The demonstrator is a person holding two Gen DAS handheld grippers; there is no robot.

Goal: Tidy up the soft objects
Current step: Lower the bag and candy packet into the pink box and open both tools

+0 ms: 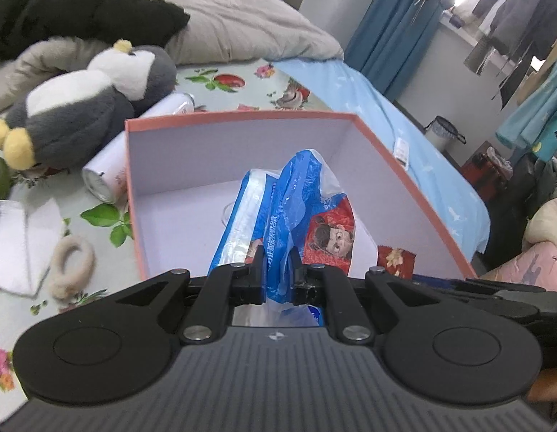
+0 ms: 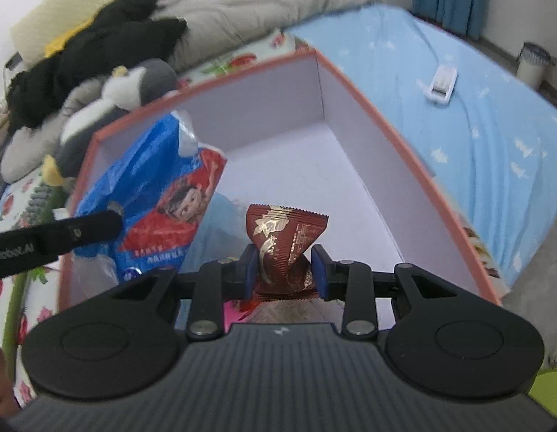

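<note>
Box (image 2: 372,151) near wall behind tongs

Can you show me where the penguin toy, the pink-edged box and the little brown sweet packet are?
penguin toy (image 1: 76,108), left wrist view, on its grey belly.
pink-edged box (image 1: 239,117), left wrist view, on its far rim.
brown sweet packet (image 2: 282,230), right wrist view, on its printed front.

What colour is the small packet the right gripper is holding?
Dark reddish-brown with gold print. The small packet shows best in the right wrist view, pinched in the right gripper.

Both wrist views close above box (image 1: 242,151)
</note>
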